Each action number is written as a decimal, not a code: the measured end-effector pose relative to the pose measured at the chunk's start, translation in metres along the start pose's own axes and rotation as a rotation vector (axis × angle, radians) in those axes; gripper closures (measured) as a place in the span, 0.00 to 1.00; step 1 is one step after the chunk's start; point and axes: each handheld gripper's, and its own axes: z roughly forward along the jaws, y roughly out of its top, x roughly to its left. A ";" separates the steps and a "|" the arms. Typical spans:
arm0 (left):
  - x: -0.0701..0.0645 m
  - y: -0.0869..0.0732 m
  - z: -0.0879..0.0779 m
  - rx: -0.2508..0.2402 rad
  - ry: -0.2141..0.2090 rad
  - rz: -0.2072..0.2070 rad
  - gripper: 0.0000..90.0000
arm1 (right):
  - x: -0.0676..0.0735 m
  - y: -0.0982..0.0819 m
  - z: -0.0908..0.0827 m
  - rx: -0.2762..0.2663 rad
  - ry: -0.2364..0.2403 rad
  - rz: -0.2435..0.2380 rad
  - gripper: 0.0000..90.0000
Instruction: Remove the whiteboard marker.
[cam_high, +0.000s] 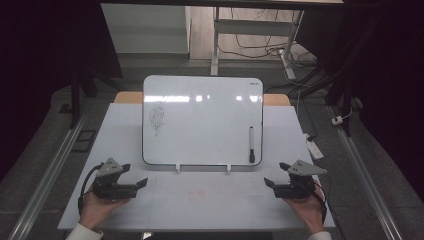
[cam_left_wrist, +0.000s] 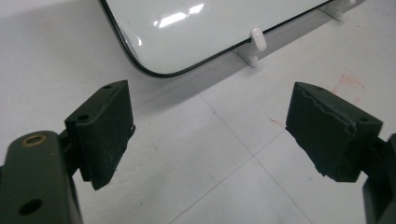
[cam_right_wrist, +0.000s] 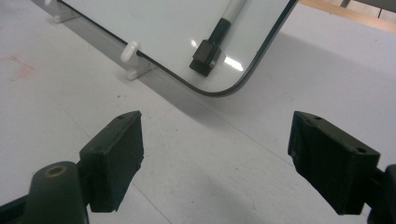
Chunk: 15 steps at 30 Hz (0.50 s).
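A white table filled the dim room before you. At its middle, a whiteboard leaned on small pegs, with a marker lying near its right edge. Your left gripper and right gripper rested near you, well apart, both spread wide with nothing between their jaws.

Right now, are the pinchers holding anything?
No, nothing is held. The left gripper and right gripper both have open jaws above the white table, apart from the black-capped marker pen.
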 end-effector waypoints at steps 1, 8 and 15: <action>0.000 0.000 0.000 0.003 0.003 0.003 0.17 | 0.001 -0.001 0.000 -0.003 -0.009 -0.009 0.21; 0.000 0.000 0.001 0.021 0.029 0.022 0.19 | 0.005 -0.002 0.000 -0.009 -0.028 -0.028 0.24; 0.002 0.008 -0.004 0.019 0.067 0.043 0.23 | 0.005 -0.001 -0.003 -0.019 -0.042 -0.020 0.26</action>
